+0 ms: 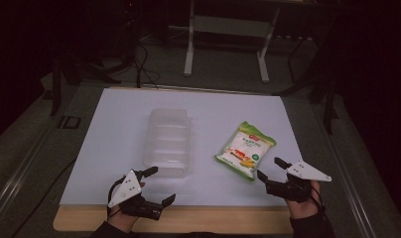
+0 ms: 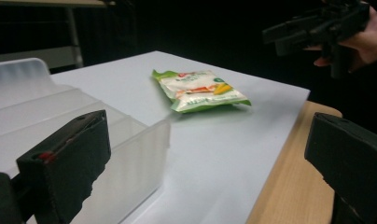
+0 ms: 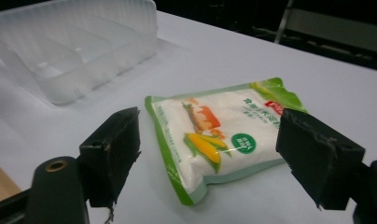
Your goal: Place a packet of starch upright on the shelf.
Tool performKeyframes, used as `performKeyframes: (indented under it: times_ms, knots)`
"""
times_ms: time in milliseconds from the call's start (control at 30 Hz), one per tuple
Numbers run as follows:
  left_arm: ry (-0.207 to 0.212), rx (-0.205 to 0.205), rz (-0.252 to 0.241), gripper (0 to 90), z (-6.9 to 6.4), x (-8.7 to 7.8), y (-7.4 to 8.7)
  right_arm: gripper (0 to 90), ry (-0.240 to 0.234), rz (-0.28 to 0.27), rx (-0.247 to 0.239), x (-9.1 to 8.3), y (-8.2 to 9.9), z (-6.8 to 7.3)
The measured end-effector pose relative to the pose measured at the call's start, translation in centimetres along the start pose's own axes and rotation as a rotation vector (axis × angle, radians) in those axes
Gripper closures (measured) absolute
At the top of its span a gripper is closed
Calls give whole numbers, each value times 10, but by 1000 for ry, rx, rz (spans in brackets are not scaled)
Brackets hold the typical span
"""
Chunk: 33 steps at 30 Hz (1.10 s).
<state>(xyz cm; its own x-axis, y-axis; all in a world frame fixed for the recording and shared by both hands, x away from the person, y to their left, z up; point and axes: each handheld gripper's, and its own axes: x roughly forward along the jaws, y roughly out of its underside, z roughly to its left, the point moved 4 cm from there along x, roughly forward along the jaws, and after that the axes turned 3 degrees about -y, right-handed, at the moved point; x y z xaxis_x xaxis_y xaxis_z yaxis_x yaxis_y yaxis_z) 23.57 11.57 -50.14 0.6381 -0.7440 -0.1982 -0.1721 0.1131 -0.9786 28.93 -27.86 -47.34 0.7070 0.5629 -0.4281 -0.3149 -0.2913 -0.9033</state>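
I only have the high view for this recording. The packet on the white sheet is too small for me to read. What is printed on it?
Observer: The green-and-white plastic food packet shows a yellow corn cob, a green round badge and an orange-red item.
Operator: How is the right tongs set against it?
Observer: The right tongs is open, with the packet's near end seen between its jaws and not gripped.
Operator: And the clear tray?
Observer: The translucent ribbed plastic tray has a raised, curved far wall, and the open left tongs has one jaw in front of its near wall.

Bare sheet (image 1: 114,148) between tray (image 1: 167,141) and packet (image 1: 245,150)
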Motion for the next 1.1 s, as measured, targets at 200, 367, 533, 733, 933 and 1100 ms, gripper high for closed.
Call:
performKeyframes:
  times_ms: [200, 367, 533, 733, 933, 1100]
  knots:
    - [9, 7, 16, 6, -5, -2, -5, 167, -17, -8, -37, 0, -3, 5]
    - [21, 15, 32, 6, -8, -3, -6, 109, -50, -24, -89, 1, -6, 15]
    - [31, 39, 51, 6, -9, -3, -6, 105, -89, -16, -65, 3, -8, 19]
    - [36, 71, 56, 6, -10, -4, -7, 98, -88, -55, 11, -2, -22, 18]
    - [38, 75, 49, 6, -10, -5, -8, 98, -94, -70, -1, -5, -33, 14]
    - [40, 75, 53, 6, -10, -5, -8, 98, -100, -69, -33, -2, -41, 11]
